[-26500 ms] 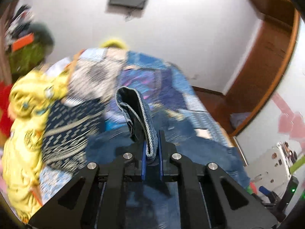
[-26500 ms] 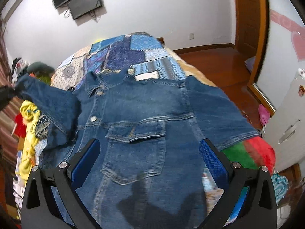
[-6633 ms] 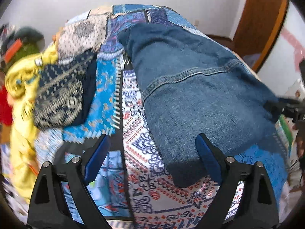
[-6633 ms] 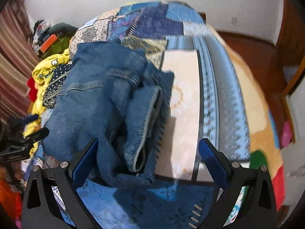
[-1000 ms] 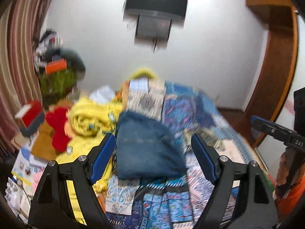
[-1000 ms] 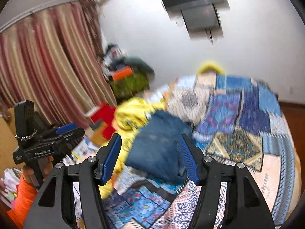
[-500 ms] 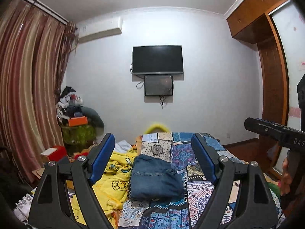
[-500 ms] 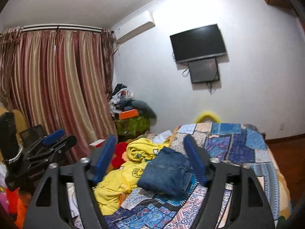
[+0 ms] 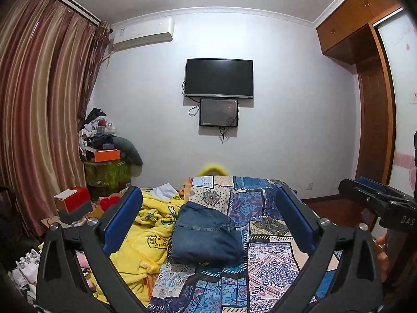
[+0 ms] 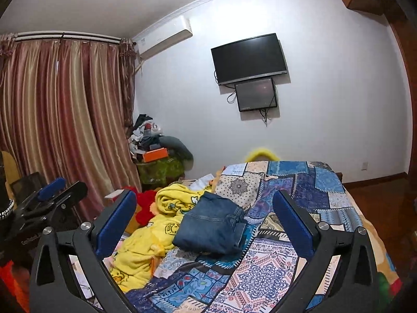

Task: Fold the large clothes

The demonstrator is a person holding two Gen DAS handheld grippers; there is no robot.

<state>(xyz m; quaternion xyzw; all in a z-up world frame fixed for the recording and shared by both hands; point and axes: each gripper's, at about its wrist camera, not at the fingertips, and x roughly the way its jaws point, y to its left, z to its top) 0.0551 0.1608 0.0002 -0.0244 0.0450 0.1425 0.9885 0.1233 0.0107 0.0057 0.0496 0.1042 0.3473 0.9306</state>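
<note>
I am holding my left gripper (image 9: pixel 208 221) and right gripper (image 10: pixel 204 219) about level, both jaws opening, nothing between them; one folded denim jacket (image 9: pixel 206 234) is lying far ahead on the patchwork bed (image 9: pixel 263 268), beside one yellow blanket (image 9: pixel 148 234).

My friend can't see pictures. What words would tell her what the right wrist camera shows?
A folded denim jacket lies on a patchwork bedspread, beside a rumpled yellow blanket. The right tool frames it, jaws opening with nothing between them. A dark television hangs on the white wall behind.
</note>
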